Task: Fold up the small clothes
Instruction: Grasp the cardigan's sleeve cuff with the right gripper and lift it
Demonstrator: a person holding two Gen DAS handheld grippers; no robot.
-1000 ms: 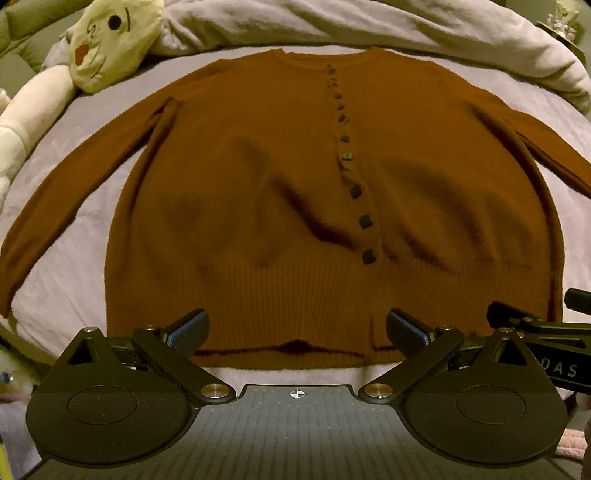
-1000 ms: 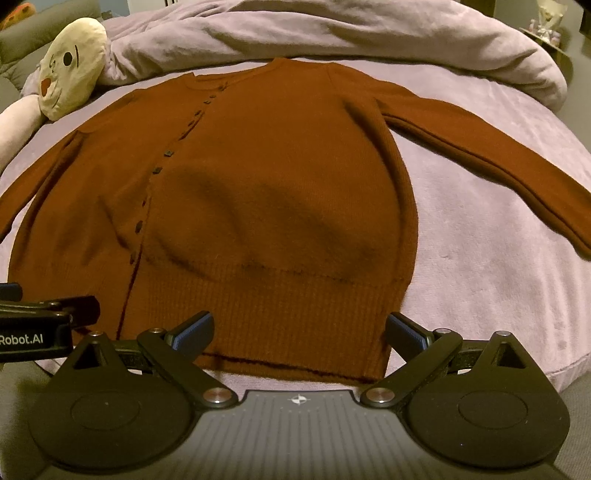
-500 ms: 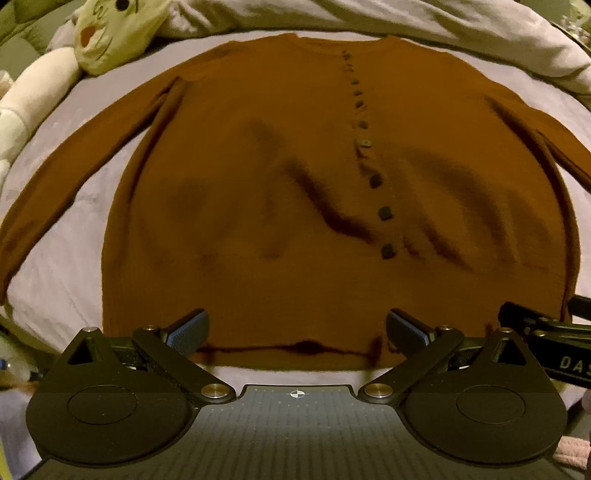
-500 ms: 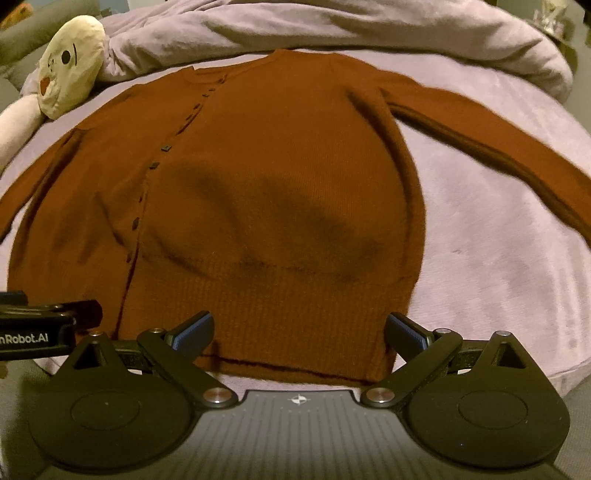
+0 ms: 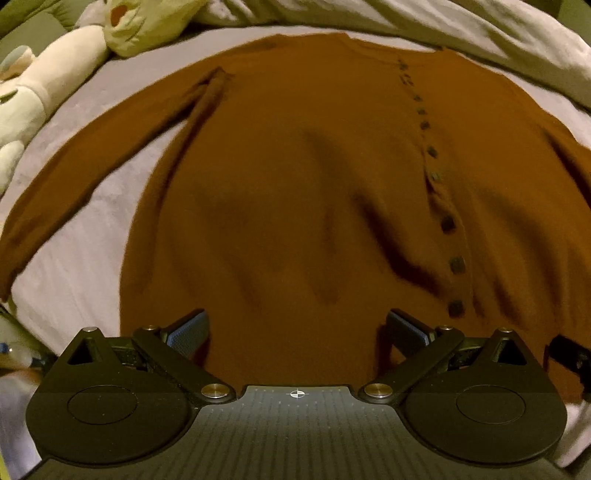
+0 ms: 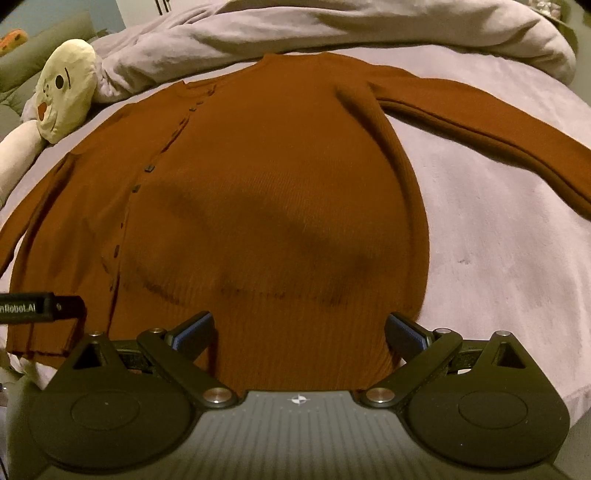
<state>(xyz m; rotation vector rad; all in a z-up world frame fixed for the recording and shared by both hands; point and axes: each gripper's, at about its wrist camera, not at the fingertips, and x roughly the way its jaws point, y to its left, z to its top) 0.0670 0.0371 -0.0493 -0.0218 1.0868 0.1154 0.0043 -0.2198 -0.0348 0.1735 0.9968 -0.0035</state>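
Note:
A rust-brown buttoned cardigan (image 5: 295, 184) lies flat, front up, on a lilac bed cover (image 5: 74, 266), sleeves spread to both sides. Its dark buttons (image 5: 448, 223) run down the front. My left gripper (image 5: 297, 332) is open and empty, low over the left half of the ribbed hem. My right gripper (image 6: 299, 332) is open and empty over the right half of the hem (image 6: 295, 332). The cardigan also shows in the right wrist view (image 6: 277, 177), with its right sleeve (image 6: 480, 125) stretched out. The left gripper's body (image 6: 37, 306) shows at the left edge there.
A cream plush toy (image 6: 62, 92) lies at the far left of the bed, also in the left wrist view (image 5: 44, 85). A bunched lilac duvet (image 6: 332, 26) runs along the far side behind the collar. Bare cover (image 6: 498, 258) lies right of the cardigan.
Both grippers have moved forward and lower over the hem; the hem edge that showed in front of the fingers now lies under them. Both stay open.

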